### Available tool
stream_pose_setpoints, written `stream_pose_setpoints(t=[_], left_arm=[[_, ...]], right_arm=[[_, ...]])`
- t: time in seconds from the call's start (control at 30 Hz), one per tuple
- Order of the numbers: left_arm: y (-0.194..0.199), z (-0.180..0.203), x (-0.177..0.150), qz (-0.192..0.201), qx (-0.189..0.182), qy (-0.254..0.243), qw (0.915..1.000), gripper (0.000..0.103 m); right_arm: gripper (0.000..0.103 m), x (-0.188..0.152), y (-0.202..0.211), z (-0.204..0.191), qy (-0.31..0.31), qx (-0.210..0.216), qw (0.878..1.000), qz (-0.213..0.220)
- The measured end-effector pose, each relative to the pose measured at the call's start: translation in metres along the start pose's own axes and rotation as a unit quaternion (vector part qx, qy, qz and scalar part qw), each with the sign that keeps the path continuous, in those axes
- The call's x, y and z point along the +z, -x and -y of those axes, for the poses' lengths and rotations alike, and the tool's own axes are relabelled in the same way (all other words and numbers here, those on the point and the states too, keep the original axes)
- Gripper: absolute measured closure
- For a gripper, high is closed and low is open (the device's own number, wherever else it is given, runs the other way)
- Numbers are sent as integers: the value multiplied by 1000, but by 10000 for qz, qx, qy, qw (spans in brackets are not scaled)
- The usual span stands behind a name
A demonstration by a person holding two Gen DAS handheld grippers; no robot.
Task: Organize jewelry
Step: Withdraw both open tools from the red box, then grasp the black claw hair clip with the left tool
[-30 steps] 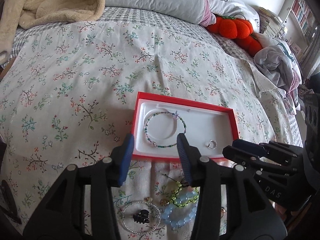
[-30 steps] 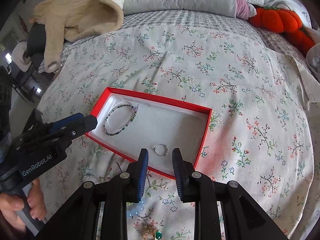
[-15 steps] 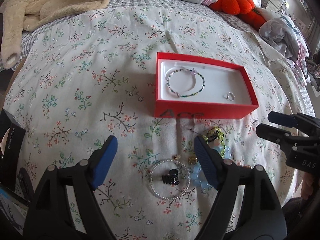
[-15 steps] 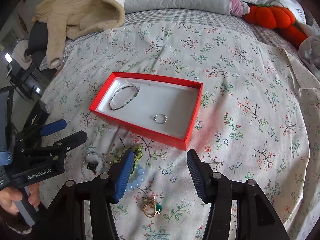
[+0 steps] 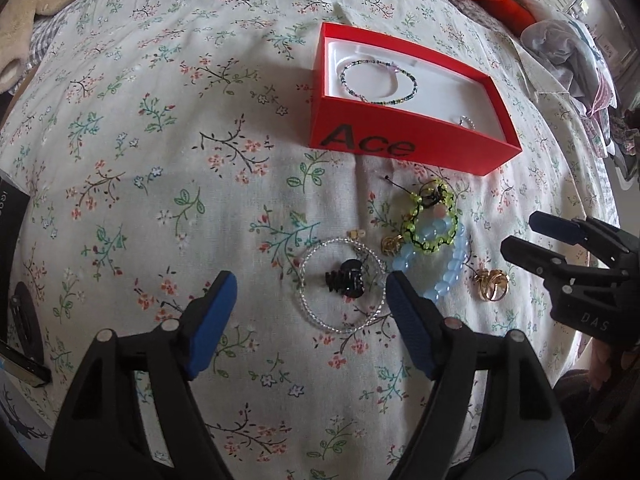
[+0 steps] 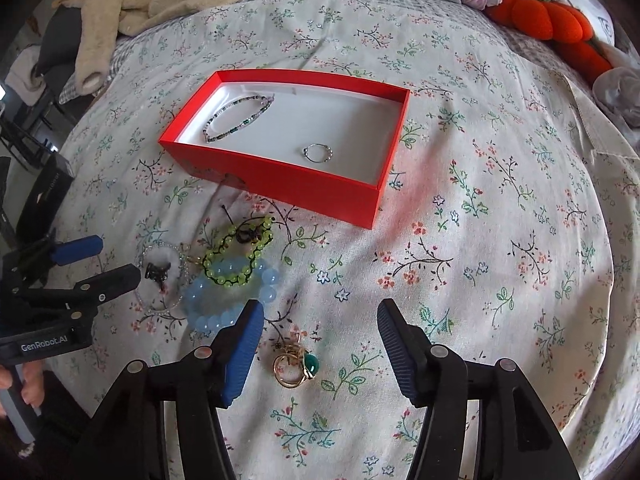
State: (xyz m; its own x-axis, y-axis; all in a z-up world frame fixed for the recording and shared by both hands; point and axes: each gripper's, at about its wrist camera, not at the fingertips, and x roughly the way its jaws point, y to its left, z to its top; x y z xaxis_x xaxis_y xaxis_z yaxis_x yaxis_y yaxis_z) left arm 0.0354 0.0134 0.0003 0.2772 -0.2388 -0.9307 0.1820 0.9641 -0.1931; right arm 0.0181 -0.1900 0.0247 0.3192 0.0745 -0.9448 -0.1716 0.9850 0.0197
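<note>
Jewelry lies in a loose group on the floral bedspread [image 6: 500, 200], at the near side of the red box [image 6: 304, 178]. The left gripper [image 5: 310, 312] has its fingers spread wide and holds nothing. Between and just beyond its tips lie the clear bead bracelet [image 5: 316, 316] and, inside that ring, the black hair claw [image 5: 346, 280]. The right gripper [image 6: 320, 340] is also spread wide and empty; the gold ring with green stone [image 6: 296, 366] lies between its fingers, closer to the left one.

The blue bead bracelet [image 6: 228, 296] and the green bead bracelet [image 6: 240, 256] overlap, a little to the left of and farther than the gold ring. The box has its long axis running left to right, slightly turned. Inside it, the dark beaded bracelet [image 6: 236, 118] lies at the left end and the small silver ring [image 6: 318, 153] toward the near right.

The left wrist view shows the word "Ace" on the box's near wall and a small gold piece [image 5: 390, 245] beside the blue beads; in the right wrist view this wall is seen at an angle and the word cannot be read. Only the right wrist view shows the green stone clearly.
</note>
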Motion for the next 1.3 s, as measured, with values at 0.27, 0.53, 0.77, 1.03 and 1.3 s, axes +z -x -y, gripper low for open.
stream_pose_setpoints(t=[0.27,0.53,0.77,1.03,1.3], left_arm=[[-17,14,3,-293,-177,-61,9994,64],[-34,16,9,-423,-47,27,9991,74],[-36,21,11,-402,8,-26,9992,77],[-24,22,12,-246,-91,-35,9996,77],[-16,18,7,-178,-81,-90,9998,77]], right_arm=[[41,2,-4,-2,-10,-42,10000,-52],[41,-1,-7,-2,22,10,9999,-141],[41,-3,-9,-4,10,94,9997,-237],[41,-12,-16,-1,-69,310,9982,-517],[42,-20,-23,1,-235,590,9952,-743]])
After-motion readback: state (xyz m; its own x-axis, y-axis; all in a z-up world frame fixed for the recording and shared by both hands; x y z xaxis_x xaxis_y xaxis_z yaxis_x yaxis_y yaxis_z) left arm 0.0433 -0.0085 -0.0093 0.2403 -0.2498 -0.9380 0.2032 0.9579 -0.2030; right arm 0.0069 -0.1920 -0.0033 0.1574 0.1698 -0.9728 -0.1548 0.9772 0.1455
